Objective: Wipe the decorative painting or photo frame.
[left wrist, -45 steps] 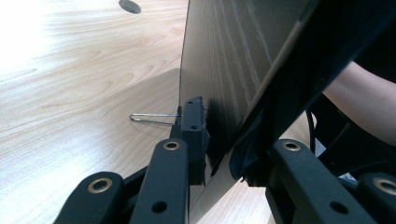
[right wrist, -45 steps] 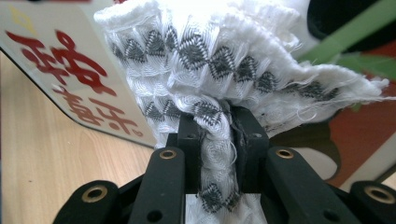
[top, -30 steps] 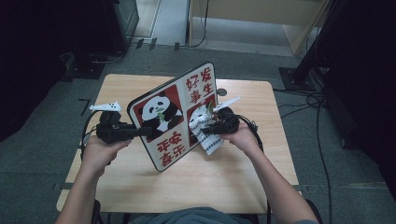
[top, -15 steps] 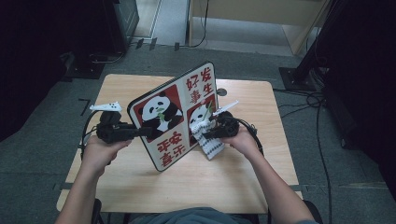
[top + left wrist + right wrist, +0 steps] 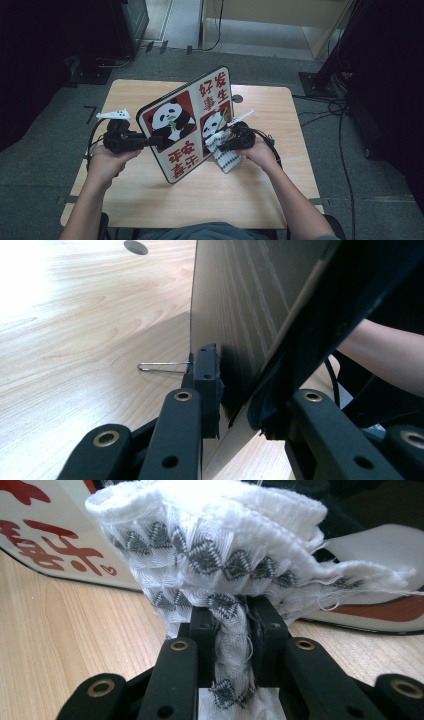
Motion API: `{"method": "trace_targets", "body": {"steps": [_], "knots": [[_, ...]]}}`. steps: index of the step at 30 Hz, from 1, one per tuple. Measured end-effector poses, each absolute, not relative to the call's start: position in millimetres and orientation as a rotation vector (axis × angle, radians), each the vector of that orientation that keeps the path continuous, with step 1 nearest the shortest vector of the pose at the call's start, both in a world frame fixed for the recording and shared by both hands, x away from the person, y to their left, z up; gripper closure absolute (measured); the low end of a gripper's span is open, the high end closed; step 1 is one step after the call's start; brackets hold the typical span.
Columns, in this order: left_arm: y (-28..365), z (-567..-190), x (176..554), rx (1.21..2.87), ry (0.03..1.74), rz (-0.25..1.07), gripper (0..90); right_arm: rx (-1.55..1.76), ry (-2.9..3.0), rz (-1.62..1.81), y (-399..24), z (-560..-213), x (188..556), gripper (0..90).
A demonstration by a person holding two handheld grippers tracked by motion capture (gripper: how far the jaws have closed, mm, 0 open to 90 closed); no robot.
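Above the table, tilted panda board and cloth, each pinched by tongs.

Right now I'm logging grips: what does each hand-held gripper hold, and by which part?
Left hand-held gripper clamps the panda board at its left edge. Right hand-held gripper pinches the white patterned cloth by a bunched fold.

- One panda board is counted, held upright at the middle.
- One patterned white cloth is counted, right of it.
- Two tongs are counted: left, right.
- One tabletop is counted.
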State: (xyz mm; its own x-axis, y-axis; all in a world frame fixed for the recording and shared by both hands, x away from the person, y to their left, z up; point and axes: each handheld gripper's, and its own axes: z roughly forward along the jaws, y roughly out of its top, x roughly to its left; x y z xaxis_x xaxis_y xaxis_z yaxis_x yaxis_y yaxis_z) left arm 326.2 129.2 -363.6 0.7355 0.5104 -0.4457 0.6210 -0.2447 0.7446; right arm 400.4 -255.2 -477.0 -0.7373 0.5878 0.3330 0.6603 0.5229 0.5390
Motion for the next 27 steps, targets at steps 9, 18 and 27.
{"method": "trace_targets", "body": {"steps": [9,18,27], "knots": [[129.3,-363.9,326.1,1.902,0.872,-0.123,75.3,-1.107,-2.631,-1.045,-259.8,-469.7,401.5,76.5],[129.3,-364.4,325.4,1.894,0.874,-0.119,75.1,-1.09,-2.637,-1.123,-261.7,-449.3,400.1,76.5],[129.5,-364.8,324.5,1.889,0.881,-0.12,74.9,-1.05,-2.622,-1.21,-256.7,-418.8,398.3,76.8]]}}
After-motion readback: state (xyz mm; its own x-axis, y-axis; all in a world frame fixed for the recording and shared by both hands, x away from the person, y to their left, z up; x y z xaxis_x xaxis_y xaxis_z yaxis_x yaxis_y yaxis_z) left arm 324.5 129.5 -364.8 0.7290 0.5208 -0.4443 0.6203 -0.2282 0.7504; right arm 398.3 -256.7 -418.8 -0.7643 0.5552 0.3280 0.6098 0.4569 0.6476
